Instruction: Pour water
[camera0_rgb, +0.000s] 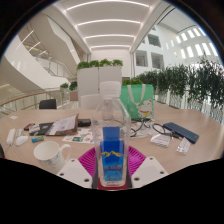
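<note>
Directly ahead, a clear plastic water bottle (112, 128) with a blue label is seen standing upright between the gripper (112, 166) fingers. Its base is hidden behind the pink pads (91, 160), so it cannot be told whether the bottle rests on the table (190, 146) or is lifted. The pads lie close against both sides of the label; the jaws are narrowed to the bottle's width and appear to press on it — no gap is made out at either side. The bottle's cap is pale and hard to separate from the bright background.

Left of the fingers, a white cup (50, 152) is noted on the table, near the bottle but apart from it. Beyond the cup, papers and a book (63, 125) are spread; small items further left are too small to identify. Right of the bottle, a pair of glasses (147, 128) and a dark flat case (184, 131) are recorded, with a white slip beside them whose nature is unclear.

Behind the bottle, a green bag (137, 98) is partly covered by it. Planters with hedges (98, 68) stand further back.

Open table surface is left between cup and bottle — narrow — and a wider strip just right of the fingers.
</note>
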